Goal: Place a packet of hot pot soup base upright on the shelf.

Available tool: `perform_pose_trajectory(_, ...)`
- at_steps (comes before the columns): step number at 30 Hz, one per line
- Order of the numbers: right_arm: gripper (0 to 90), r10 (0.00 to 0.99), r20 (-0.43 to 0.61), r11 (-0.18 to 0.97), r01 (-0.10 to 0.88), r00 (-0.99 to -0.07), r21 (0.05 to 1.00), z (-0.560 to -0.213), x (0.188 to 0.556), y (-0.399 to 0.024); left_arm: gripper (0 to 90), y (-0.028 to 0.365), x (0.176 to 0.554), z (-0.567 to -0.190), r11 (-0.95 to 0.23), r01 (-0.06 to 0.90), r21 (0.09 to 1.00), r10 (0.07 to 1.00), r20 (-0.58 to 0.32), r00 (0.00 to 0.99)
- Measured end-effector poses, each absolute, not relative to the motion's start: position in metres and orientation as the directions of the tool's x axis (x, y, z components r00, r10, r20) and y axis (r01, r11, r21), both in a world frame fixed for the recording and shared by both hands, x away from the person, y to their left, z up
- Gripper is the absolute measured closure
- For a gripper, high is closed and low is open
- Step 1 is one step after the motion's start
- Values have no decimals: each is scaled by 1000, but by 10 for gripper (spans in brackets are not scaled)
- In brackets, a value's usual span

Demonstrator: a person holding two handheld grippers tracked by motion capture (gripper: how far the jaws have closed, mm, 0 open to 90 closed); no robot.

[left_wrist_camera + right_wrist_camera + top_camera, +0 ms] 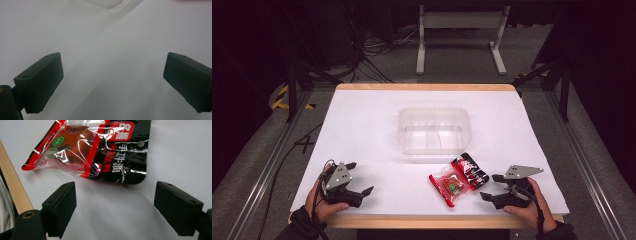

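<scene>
- The left black two-jaw gripper (361, 178), topped by a grey three-cornered plate, is held in the person's left hand (323, 205) near the front-left corner of the white-topped table with pale wooden edges (362, 125); its jaws are spread wide, with nothing between them.
- In the left gripper view, bare white tabletop is seen between the two parted jaws of the left gripper (112, 75).
- A clear, rectangular plastic tub (434, 131) is placed at the middle of the table, well apart from both grippers.
- A red, black and clear sealed snack packet (458, 178) is laid flat just in front of the tub, nearer the front edge and right of centre.
- The right black two-jaw gripper (491, 187) is held in the right hand (527, 207) near the front-right corner, jaws spread and pointed at the packet, just beside it but not touching.
- In the right gripper view, the packet (95, 150) is seen just beyond the open jaws of the right gripper (115, 202), with the wooden edge at the left.
</scene>
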State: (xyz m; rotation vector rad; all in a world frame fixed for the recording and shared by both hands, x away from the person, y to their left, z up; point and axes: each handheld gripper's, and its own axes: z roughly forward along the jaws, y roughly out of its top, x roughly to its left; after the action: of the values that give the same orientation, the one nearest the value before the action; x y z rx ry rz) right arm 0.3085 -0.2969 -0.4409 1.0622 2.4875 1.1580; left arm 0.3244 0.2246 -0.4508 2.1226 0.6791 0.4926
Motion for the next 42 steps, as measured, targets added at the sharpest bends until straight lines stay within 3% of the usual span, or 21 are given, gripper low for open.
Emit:
perform_pose_trajectory(7,170,658,119,462,523,-743,716,-442,313,-281,35,224,324,-451,-506,296,810,620,102,778)
perform_pose_trajectory(19,162,636,283,325,582,-717,745,-442,337,-268,36,222,325,-453,-516,297,804,608,100,787)
perform_pose_trajectory(24,185,621,296,338,589,-726,734,-442,345,-257,36,222,325,-453,-517,298,802,608,99,788)
perform_pose_trajectory(29,288,616,288,377,595,-734,710,-444,353,-247,37,222,325,-453,-518,298,801,609,101,787)
perform_pose_trajectory(32,418,588,307,378,589,-748,714,-442,356,-245,37,223,325,-453,-517,300,802,611,100,786)
perform_pose_trajectory(34,450,584,304,380,585,-752,717,-441,356,-245,37,223,325,-453,-516,301,802,612,99,785)
perform_pose_trajectory(35,557,566,307,387,576,-765,720,-440,355,-245,37,223,325,-453,-518,301,800,611,100,785)
perform_pose_trajectory(37,592,560,310,392,575,-768,718,-439,354,-245,37,223,325,-453,-517,301,801,611,99,785)
perform_pose_trajectory(42,781,547,291,427,560,-785,710,-436,351,-246,37,222,325,-453,-522,302,798,611,103,785)
